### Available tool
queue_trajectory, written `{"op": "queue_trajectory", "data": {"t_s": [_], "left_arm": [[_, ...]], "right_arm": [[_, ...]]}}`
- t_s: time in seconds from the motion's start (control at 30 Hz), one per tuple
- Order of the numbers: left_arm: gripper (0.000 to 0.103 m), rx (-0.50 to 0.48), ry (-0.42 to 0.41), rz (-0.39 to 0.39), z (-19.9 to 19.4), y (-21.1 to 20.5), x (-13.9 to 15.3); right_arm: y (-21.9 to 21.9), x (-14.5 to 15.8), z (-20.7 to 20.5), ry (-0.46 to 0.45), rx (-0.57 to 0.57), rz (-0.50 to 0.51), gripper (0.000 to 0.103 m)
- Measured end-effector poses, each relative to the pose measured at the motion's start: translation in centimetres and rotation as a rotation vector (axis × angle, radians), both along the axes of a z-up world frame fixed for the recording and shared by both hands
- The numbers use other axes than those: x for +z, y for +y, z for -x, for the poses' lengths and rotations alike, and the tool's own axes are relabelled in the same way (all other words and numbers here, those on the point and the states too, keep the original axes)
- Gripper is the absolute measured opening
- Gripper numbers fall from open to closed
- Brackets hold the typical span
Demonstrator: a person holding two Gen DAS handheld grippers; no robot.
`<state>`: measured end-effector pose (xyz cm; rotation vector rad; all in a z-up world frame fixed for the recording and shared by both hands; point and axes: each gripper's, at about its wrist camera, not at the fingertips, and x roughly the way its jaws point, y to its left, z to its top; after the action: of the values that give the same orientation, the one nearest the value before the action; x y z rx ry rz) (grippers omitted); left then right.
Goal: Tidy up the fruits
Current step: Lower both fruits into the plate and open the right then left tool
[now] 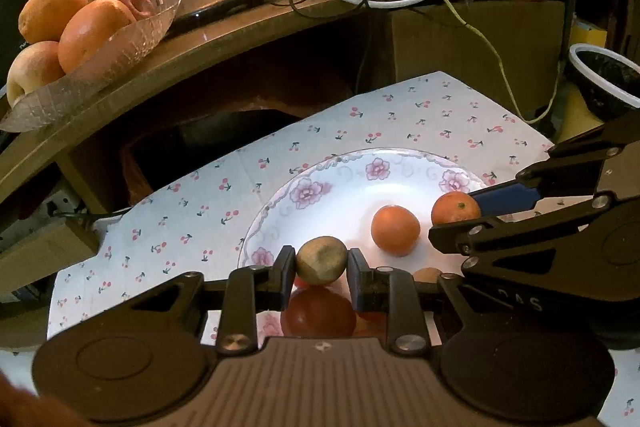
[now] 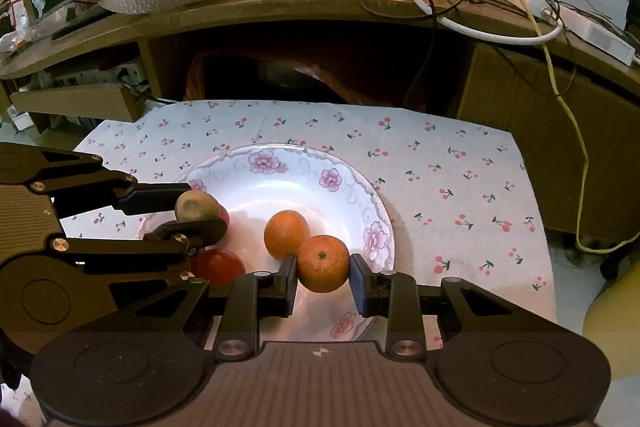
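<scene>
Grippers over a floral plate (image 2: 376, 203): left (image 1: 321, 267) clamps a kiwi (image 1: 321, 259), right (image 2: 323, 277) clamps a tangerine (image 2: 323, 263).

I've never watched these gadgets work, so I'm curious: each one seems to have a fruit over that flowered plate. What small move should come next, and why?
Probably a short lift straight up. The left gripper has its jaws against the kiwi, and the right gripper brackets a mandarin beside another orange fruit on the plate. Rising first would likely avoid nudging the fruit below.
</scene>
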<state>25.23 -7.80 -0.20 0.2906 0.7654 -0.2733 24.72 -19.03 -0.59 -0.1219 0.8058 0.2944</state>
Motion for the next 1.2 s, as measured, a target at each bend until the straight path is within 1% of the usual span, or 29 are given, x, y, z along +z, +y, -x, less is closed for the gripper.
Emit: {"op": "queue_trajectory", "data": {"t_s": [0.47,0.93,1.07,1.2], "left_arm": [[0.032,-0.003,-0.01,-0.019,0.2,-0.3,0.0],[0.034,0.0,-0.019,-0.01,0.5,-0.3,0.5],[0.037,0.004,-0.024,-0.006,0.7,-0.1,0.9],[0.04,0.014,-0.035,-0.005,1.2,0.2,1.4]], "right_arm": [[-0.1,-0.2,0.0,0.005,-0.002,0.003,0.034],[-0.6,0.2,0.3,-0.003,-0.01,-0.002,0.034],[-0.6,0.7,0.5,-0.016,-0.009,-0.008,0.035],[-0.7,1.3,0.8,-0.033,-0.011,-0.017,0.04]]}}
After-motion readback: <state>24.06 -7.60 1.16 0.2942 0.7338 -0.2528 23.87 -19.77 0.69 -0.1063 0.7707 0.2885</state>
